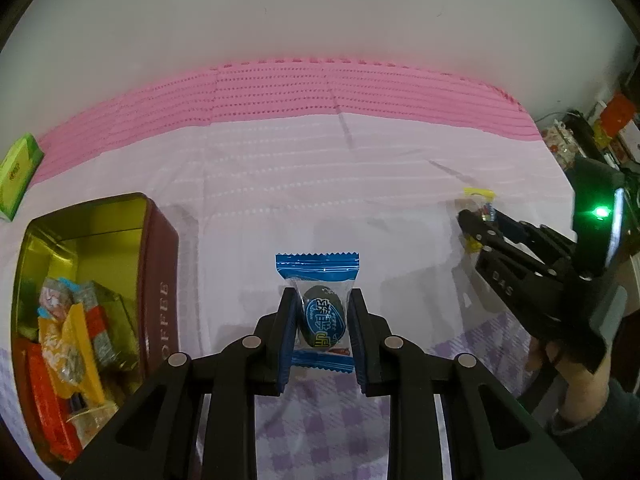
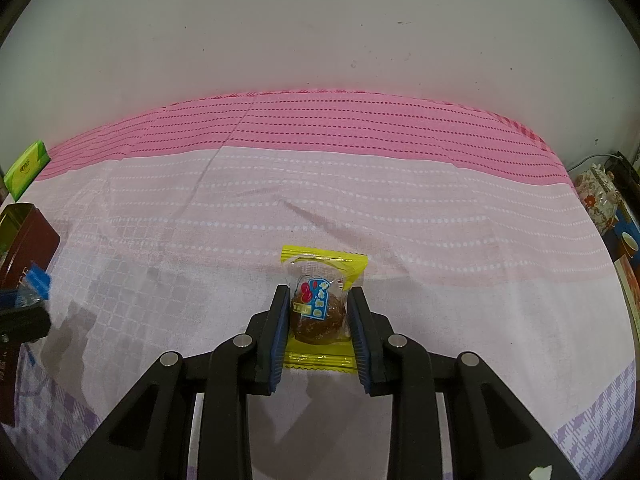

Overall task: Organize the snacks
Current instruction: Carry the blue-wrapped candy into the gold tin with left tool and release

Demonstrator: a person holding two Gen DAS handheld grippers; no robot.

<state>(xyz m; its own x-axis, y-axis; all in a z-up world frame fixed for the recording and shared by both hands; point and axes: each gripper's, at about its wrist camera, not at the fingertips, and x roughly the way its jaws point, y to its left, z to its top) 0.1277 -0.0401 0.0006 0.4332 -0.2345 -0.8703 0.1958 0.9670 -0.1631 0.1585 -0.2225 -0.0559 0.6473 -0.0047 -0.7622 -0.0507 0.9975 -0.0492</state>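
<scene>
My left gripper (image 1: 322, 300) is shut on a blue-wrapped snack (image 1: 320, 312) with a dark oval inside, held above the cloth. To its left stands an open brown tin (image 1: 160, 280) lettered COFFEE, gold inside, holding several wrapped snacks (image 1: 68, 336). My right gripper (image 2: 319, 296) is shut on a yellow-wrapped snack (image 2: 320, 312) with a brown round piece inside. In the left wrist view that right gripper (image 1: 476, 224) shows at the right, a hand (image 1: 568, 364) holding it, the yellow-wrapped snack (image 1: 478, 196) at its tips. The left gripper's tip (image 2: 24, 312) with blue wrapper edges into the right wrist view.
A pink and white cloth (image 2: 360, 208) covers the table, ending at a white wall. A green box (image 1: 18, 172) lies at the far left, also the green box (image 2: 26, 168) in the right wrist view. Cluttered items (image 2: 600, 200) stand beyond the table's right edge.
</scene>
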